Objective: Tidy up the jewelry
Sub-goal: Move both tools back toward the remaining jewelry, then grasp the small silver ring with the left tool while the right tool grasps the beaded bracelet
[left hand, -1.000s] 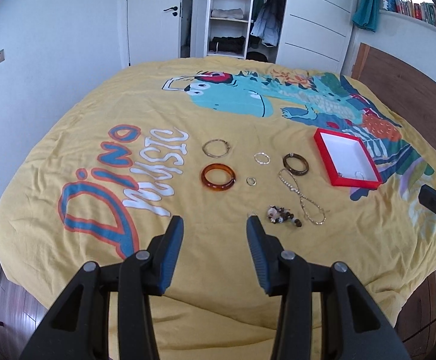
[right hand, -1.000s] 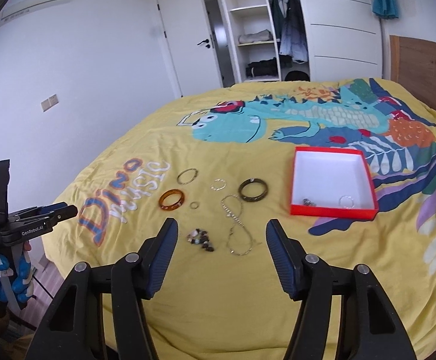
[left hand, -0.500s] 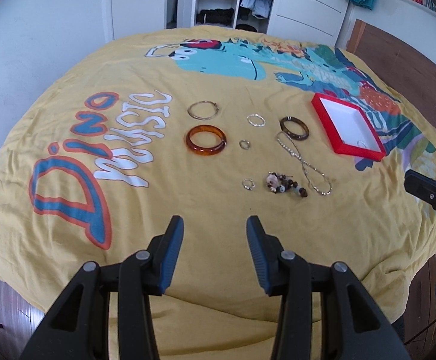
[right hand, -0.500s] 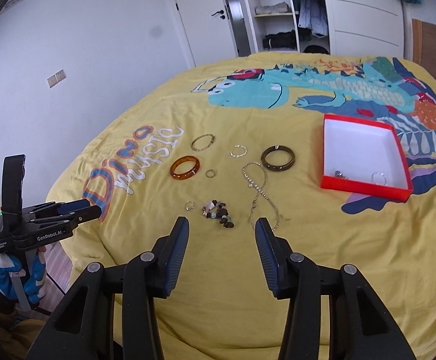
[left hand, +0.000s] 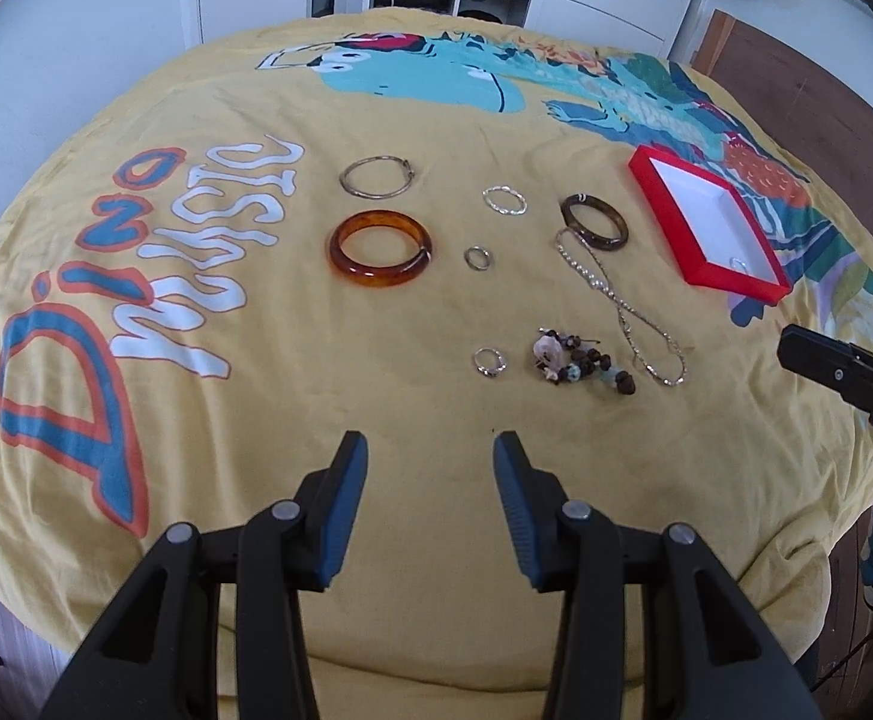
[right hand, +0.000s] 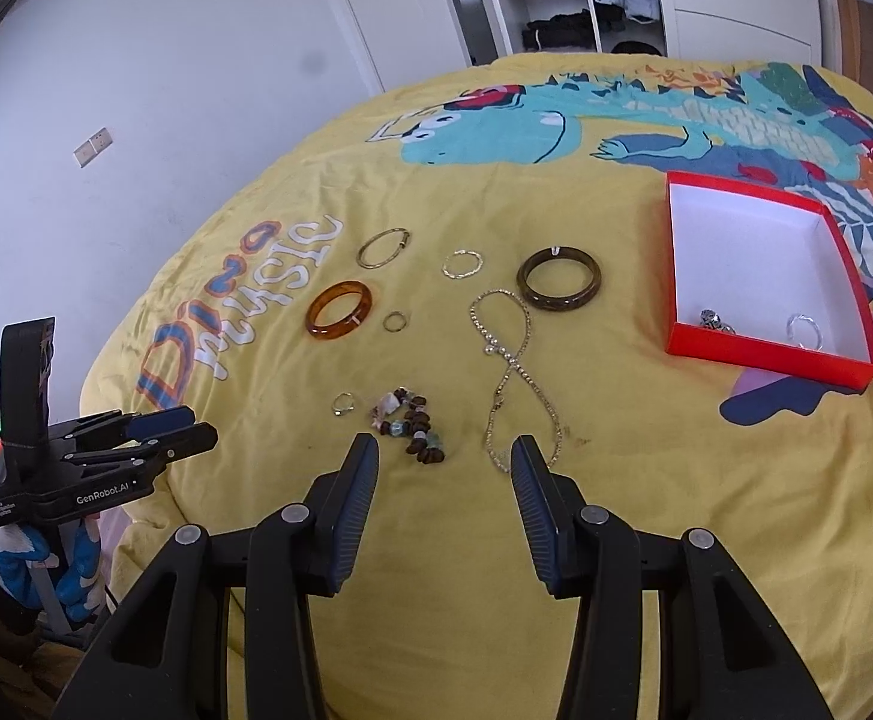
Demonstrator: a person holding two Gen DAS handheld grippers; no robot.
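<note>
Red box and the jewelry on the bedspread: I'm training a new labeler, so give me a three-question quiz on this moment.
1. True or false: the red box already holds small pieces.
2. Which lies nearest the right gripper? A) amber bangle B) beaded bracelet C) dark bangle
3. Fill in: the chain necklace lies crossed over itself in a figure-____ shape.

Key: 1 true; 2 B; 3 eight.
</note>
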